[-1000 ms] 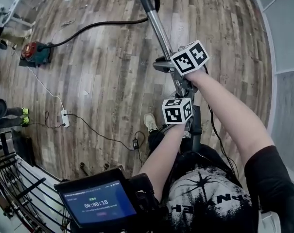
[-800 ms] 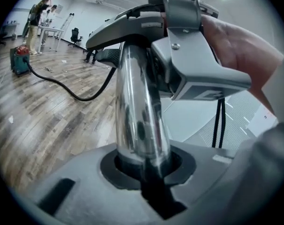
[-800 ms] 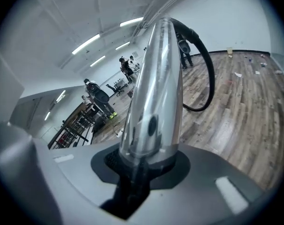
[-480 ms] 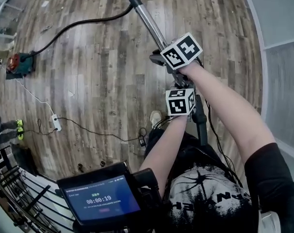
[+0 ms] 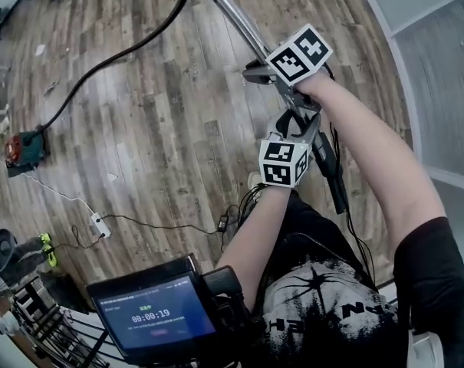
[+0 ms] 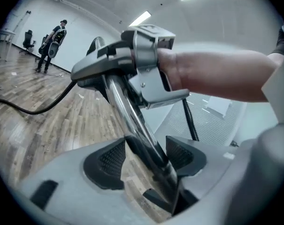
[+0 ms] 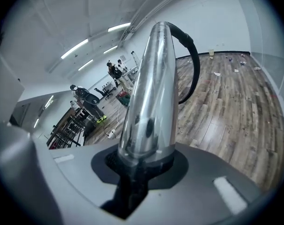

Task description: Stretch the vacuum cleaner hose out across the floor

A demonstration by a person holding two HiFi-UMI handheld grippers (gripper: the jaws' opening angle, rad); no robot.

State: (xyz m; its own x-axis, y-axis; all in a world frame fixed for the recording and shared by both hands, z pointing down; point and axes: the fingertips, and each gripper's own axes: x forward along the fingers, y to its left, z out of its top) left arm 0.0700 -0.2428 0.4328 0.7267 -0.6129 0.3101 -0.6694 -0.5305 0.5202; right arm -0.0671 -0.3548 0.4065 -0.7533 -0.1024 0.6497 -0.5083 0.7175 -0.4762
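Observation:
The vacuum wand [image 5: 239, 18] is a chrome tube with a black lower part, slanting across the head view. Its black hose [image 5: 116, 56] trails down-left over the wood floor to the red vacuum cleaner [image 5: 18, 150]. My right gripper [image 5: 268, 73] is shut on the chrome tube [image 7: 149, 97], and the hose [image 7: 192, 55] arcs off the tube's far end. My left gripper [image 6: 144, 156] has just been opening. The wand [image 6: 132, 125] runs between its pads [image 6: 109, 161] with gaps either side. The right gripper [image 6: 137, 64] shows clamped further up.
A white power strip [image 5: 100, 225] with thin cables lies on the floor at left. A wire rack [image 5: 51, 324] and a timer screen [image 5: 159, 313] sit at the bottom. A grey wall [image 5: 446, 90] borders the right. People stand far off [image 6: 52, 36].
Both hands have carried the wand away from the red cleaner, which has slid to the view's left edge, and the hose runs out longer. The left hand has rolled.

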